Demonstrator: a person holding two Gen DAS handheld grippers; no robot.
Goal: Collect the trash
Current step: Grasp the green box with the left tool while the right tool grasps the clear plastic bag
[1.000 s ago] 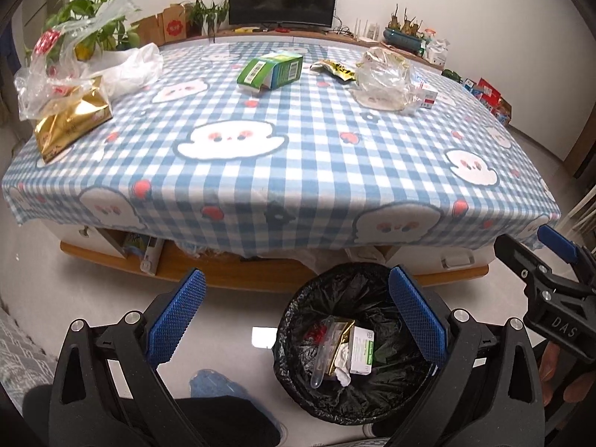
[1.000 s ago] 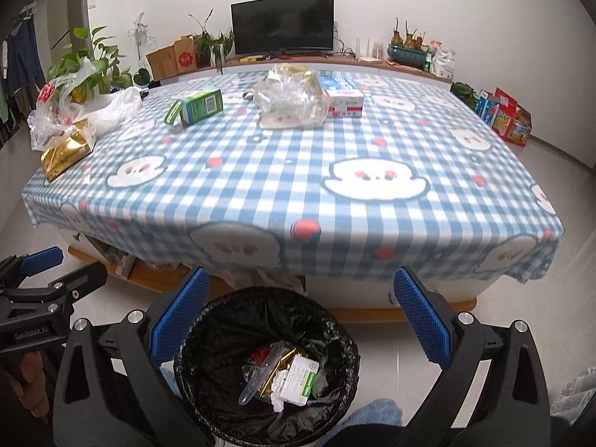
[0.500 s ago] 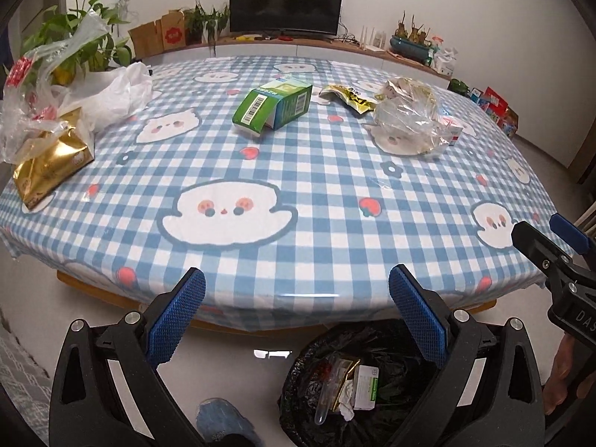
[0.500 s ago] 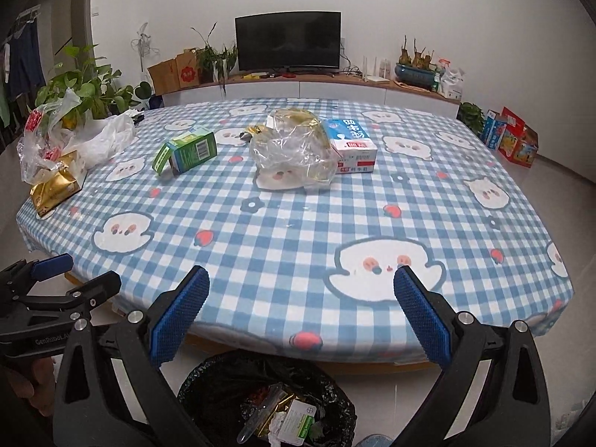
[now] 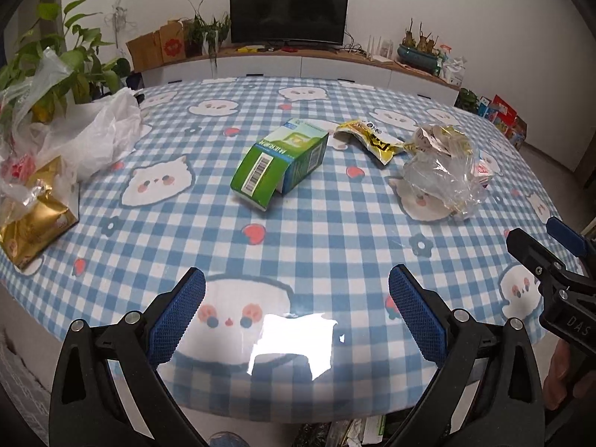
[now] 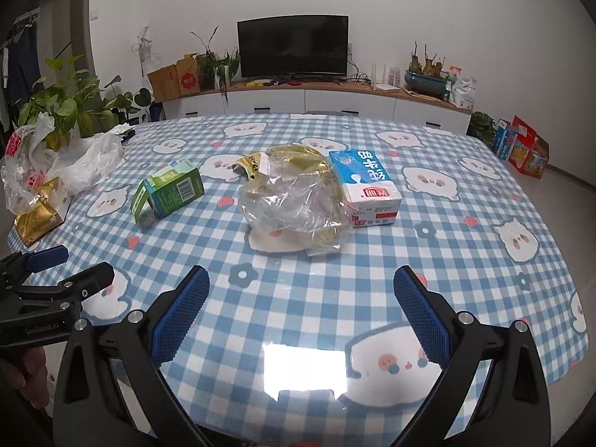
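Observation:
A green carton [image 5: 280, 164] [image 6: 169, 190] lies on its side mid-table, one flap open. Right of it are a yellow wrapper [image 5: 372, 140], a crumpled clear plastic bag [image 5: 443, 171] [image 6: 294, 201] and a blue-and-white milk box [image 6: 367, 186]. My left gripper [image 5: 297, 305] hovers open above the table's near edge, well short of the carton. Facing the clear bag, my right gripper [image 6: 301, 305] is also open and holds nothing. A sliver of the black bin [image 5: 335, 434] shows under the table edge.
The blue checked tablecloth [image 5: 335, 231] covers the table. At the left edge sit a gold packet [image 5: 31, 227] [image 6: 37, 219], white and clear plastic bags [image 5: 93, 138] and a leafy plant [image 6: 70, 108]. A TV cabinet [image 6: 316, 100] lines the far wall.
Both grippers rose from over the black bin to above the table edge and moved toward the trash. The bin has dropped almost out of view. Both stayed open.

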